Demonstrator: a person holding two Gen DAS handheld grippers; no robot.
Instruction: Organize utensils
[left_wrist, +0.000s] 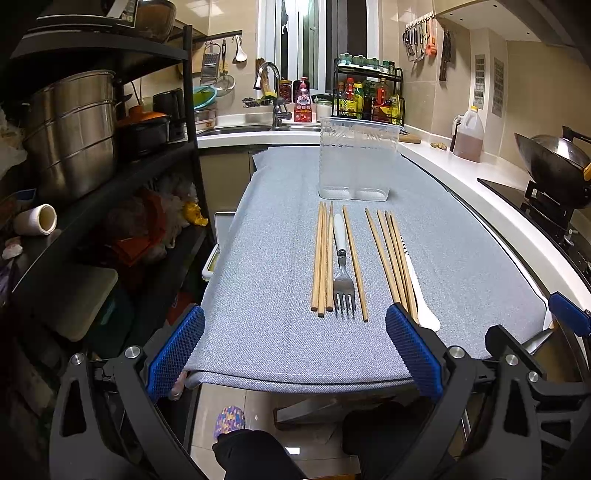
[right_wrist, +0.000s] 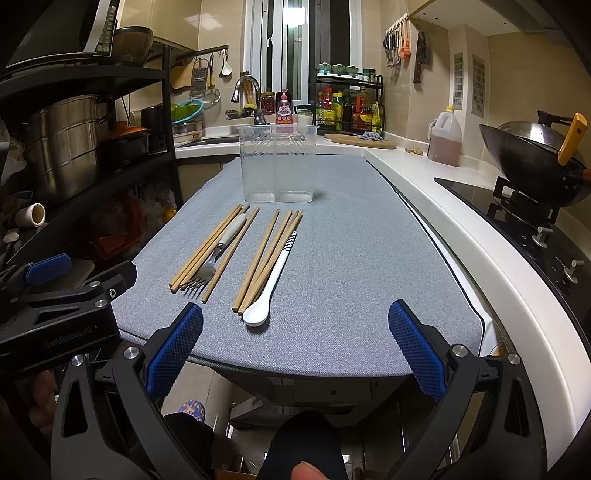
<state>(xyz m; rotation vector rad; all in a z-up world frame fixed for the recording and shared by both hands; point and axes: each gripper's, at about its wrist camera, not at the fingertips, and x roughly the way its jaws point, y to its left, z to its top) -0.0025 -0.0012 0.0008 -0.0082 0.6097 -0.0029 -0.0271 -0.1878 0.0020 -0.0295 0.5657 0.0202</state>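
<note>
Several wooden chopsticks lie in two bundles on a grey cloth-covered table. A fork with a white handle lies among the left bundle, a white spoon beside the right bundle. A clear two-compartment plastic holder stands upright behind them, empty. My left gripper is open at the table's near edge, empty. My right gripper is open at the near edge too, right of the utensils. The holder and fork also show in the right wrist view.
A black shelf rack with steel pots stands left of the table. A white counter with an oil jug, a stove and a wok runs along the right. A sink and condiment rack are at the back.
</note>
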